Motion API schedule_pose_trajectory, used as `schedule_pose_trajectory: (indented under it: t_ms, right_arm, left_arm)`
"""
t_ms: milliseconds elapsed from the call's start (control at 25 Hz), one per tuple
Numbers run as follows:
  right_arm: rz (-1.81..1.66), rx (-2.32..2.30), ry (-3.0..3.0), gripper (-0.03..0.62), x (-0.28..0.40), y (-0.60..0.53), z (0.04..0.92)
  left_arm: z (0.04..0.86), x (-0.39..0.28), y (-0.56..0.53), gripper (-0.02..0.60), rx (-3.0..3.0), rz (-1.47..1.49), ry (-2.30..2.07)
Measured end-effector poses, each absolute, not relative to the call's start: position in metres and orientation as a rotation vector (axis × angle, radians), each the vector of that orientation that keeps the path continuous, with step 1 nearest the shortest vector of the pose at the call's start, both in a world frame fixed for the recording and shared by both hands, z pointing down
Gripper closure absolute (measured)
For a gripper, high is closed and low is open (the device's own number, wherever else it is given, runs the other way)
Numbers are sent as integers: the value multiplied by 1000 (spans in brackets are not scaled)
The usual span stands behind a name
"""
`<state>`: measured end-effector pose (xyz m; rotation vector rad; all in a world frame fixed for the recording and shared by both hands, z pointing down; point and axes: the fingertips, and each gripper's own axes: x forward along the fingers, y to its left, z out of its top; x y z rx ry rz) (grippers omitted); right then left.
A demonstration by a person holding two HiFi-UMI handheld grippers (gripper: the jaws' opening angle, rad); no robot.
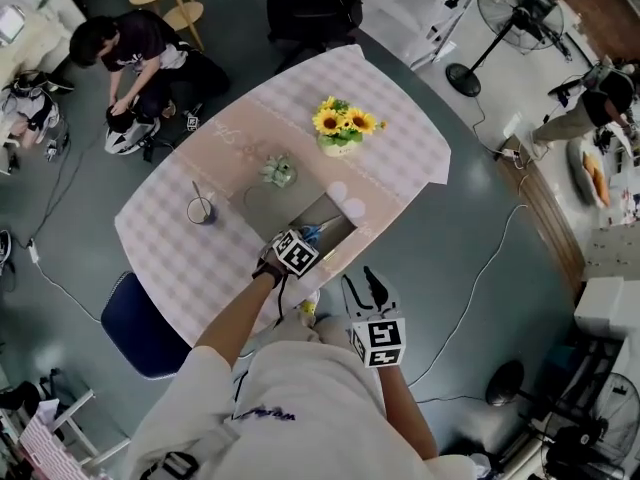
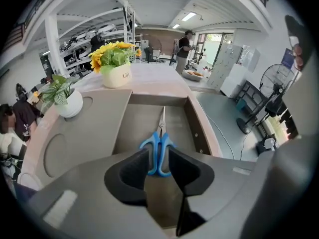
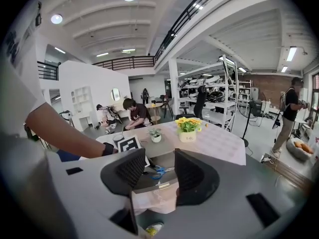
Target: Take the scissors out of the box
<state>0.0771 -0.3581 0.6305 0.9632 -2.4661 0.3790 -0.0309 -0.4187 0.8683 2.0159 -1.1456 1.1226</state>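
Observation:
Scissors with blue handles (image 2: pixel 160 151) lie flat on the floor of an open grey box (image 2: pixel 197 128) set in the checked table (image 1: pixel 200 258), blades pointing away from me. My left gripper (image 2: pixel 159 161) points steeply down into the box's near end; its jaws stand narrowly apart on either side of the handles, and I see no firm press. In the head view its marker cube covers the fingers, with the scissors (image 1: pixel 312 233) showing just beyond. My right gripper (image 1: pixel 362 286) hangs open and empty off the table's near edge, looking at the box (image 3: pixel 164 161) and scissors (image 3: pixel 159 172).
A white pot of sunflowers (image 1: pixel 340 128) and a small potted plant (image 1: pixel 280 173) stand beyond the box, a cup (image 1: pixel 201 209) to its left. A blue chair (image 1: pixel 140 323) is at the table's left. A person crouches on the floor (image 1: pixel 140 53). Cables cross the floor.

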Motion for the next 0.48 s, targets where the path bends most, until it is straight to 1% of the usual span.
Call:
schedule_pose_trajectory:
  t_ms: [200, 480]
  right_arm:
    - [392, 951, -2454, 407, 75, -360, 630]
    - [381, 955, -2469, 408, 71, -366, 629]
  left_arm:
    - [885, -25, -415, 456, 1962, 1203, -1085]
    - [889, -27, -416, 459, 1963, 1206, -1116]
